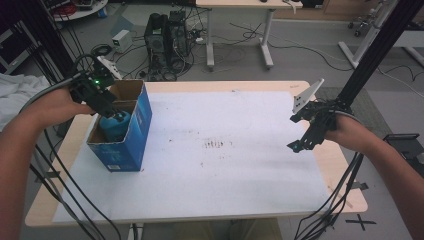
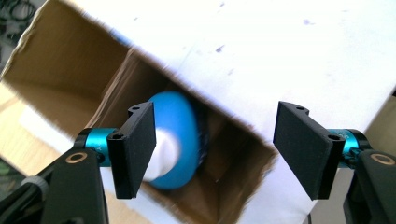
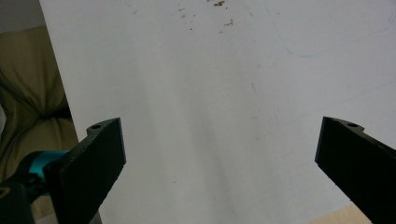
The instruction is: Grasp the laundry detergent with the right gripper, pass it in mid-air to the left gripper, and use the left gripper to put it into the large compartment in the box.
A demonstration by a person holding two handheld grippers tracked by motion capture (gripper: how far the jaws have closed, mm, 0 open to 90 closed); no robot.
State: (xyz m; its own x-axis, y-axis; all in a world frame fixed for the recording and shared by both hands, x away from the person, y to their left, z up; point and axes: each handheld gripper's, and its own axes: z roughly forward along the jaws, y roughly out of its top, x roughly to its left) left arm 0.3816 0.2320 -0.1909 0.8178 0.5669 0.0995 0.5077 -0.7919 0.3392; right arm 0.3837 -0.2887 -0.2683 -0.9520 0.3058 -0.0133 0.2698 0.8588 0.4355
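An open blue cardboard box [image 1: 131,135] stands at the left of the table, its brown inside [image 2: 60,60] split by a divider. A blue and white rounded object [image 1: 115,126] lies in its near compartment [image 2: 180,135]. My left gripper [image 1: 107,107] hovers just over the box, and its jaws [image 2: 219,149] stand apart above the object without pressing on it. At the table's right edge my right gripper [image 1: 301,141] points down and left, wide open [image 3: 219,154] over the white mat, with nothing between its pads.
A white mat [image 1: 225,165] with small dark specks covers most of the wooden table [image 1: 345,200]. A black frame post [image 1: 370,45] rises at the right. Cables hang off the front edge. A computer tower [image 1: 165,42] and another desk stand on the floor beyond.
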